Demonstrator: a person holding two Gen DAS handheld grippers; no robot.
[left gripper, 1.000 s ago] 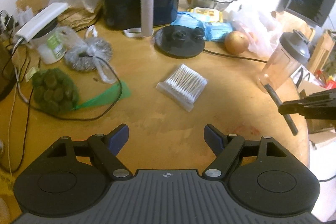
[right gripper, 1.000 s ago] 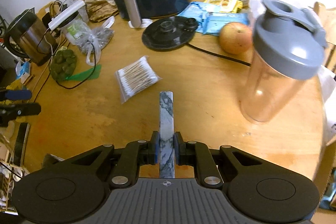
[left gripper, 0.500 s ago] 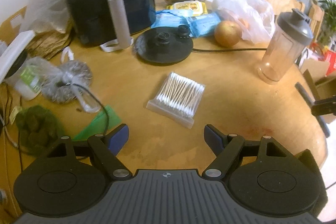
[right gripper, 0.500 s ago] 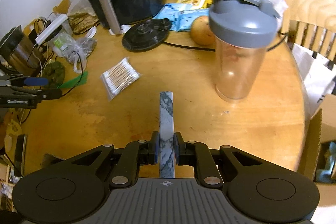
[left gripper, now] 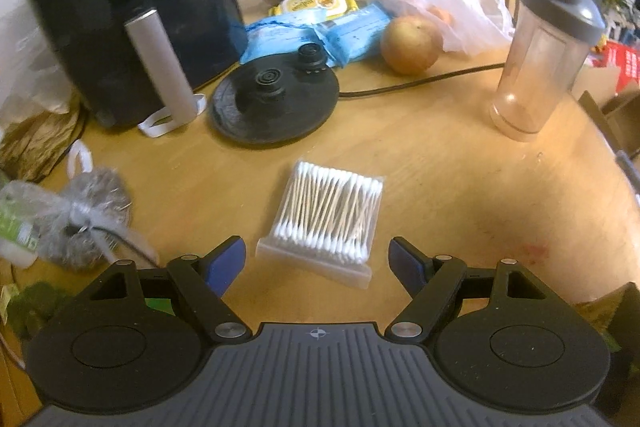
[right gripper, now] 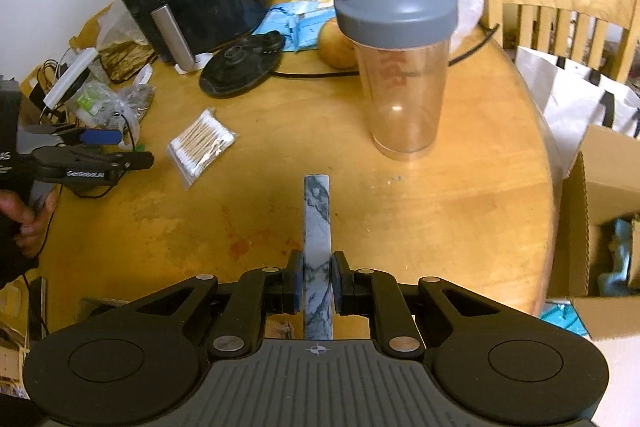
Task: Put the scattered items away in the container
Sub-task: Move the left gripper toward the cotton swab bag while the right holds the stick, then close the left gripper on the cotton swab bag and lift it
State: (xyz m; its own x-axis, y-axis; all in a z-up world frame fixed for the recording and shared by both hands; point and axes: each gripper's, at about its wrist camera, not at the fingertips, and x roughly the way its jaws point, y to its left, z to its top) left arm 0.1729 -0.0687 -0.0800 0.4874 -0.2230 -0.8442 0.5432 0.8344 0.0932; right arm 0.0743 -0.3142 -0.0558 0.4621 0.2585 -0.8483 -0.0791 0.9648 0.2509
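The right gripper [right gripper: 316, 287] is holding its blue-padded fingers [right gripper: 295, 283] closed tight on a flat, narrow marbled grey-and-white bar [right gripper: 317, 227], which is sticking straight forward above the round wooden desk [right gripper: 460, 211]. Beyond the bar's tip, a clear plastic shaker bottle with a grey flip-top lid [right gripper: 400, 67] is standing upright on the desk. At the right edge, an open brown cardboard box [right gripper: 600, 227] is sitting beside and below the desk; what lies inside it is too dim to make out.

The left gripper [left gripper: 318, 265] is hovering with its fingers [left gripper: 226, 261] spread wide apart, holding nothing. A clear flat packet of wooden-stemmed cotton swabs [left gripper: 330, 217] is lying on the desk just ahead of and between those fingers, not touching them. In the right wrist view the same packet [right gripper: 202, 143] is lying close to the left gripper's tips [right gripper: 120, 151].

Farther back, a black round kettle base [left gripper: 276, 103] with its cord is resting on the desk, a yellowish round fruit [left gripper: 410, 45] just to its right. A black air fryer with a silver handle [left gripper: 128, 15] is standing at the far left.
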